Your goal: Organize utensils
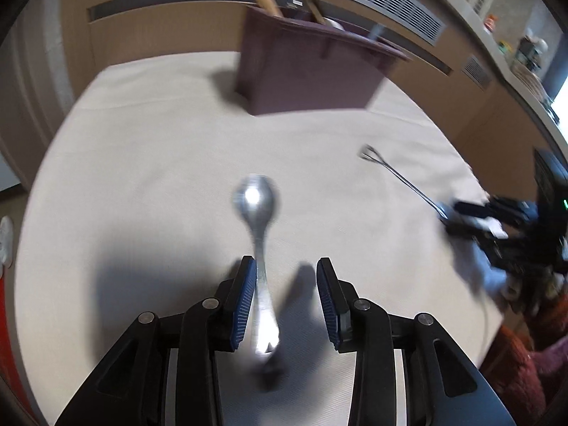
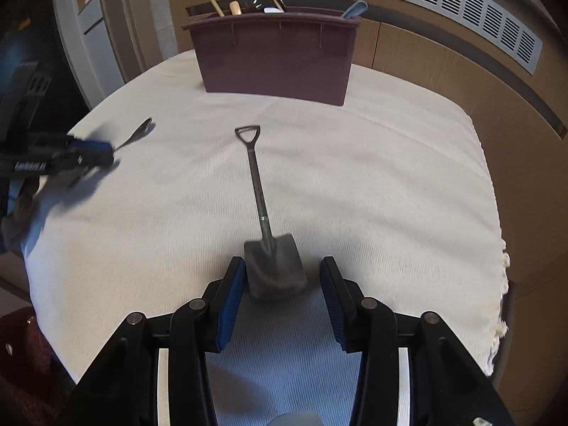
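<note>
My left tongs (image 1: 285,298) gape around a spoon (image 1: 257,220), my right tongs (image 2: 282,296) around a shovel-shaped spoon (image 2: 269,248); I'd centre both before squeezing.

Both grippers point steeply down. The left gripper (image 1: 285,300) has its jaws parted, the pads pressing on nothing. The right gripper (image 2: 282,296) likewise stands with jaws apart.
</note>
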